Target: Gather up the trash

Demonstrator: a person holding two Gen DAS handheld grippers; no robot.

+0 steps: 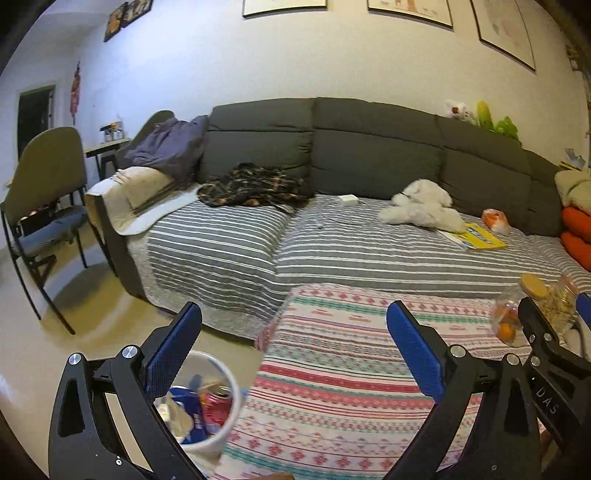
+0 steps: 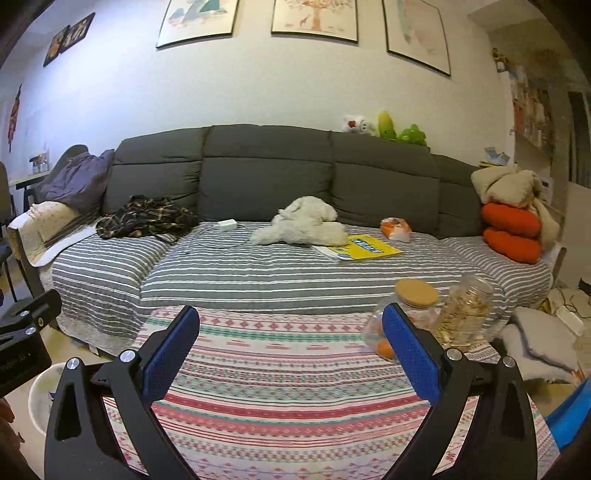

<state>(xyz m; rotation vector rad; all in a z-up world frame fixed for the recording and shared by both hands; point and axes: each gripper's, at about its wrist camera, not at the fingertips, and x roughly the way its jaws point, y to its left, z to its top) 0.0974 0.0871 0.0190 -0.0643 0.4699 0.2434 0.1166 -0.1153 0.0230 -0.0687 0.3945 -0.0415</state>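
Both grippers spread wide and empty over the patterned tabletop: left gripper, right gripper, white bin holding a red can.

A home living room is shown. A long grey sofa under a striped cover is set against a wall hung with framed prints. Crumpled clothes, a white plush toy and a yellow book are strewn on it. Soft toys are lined along the backrest.
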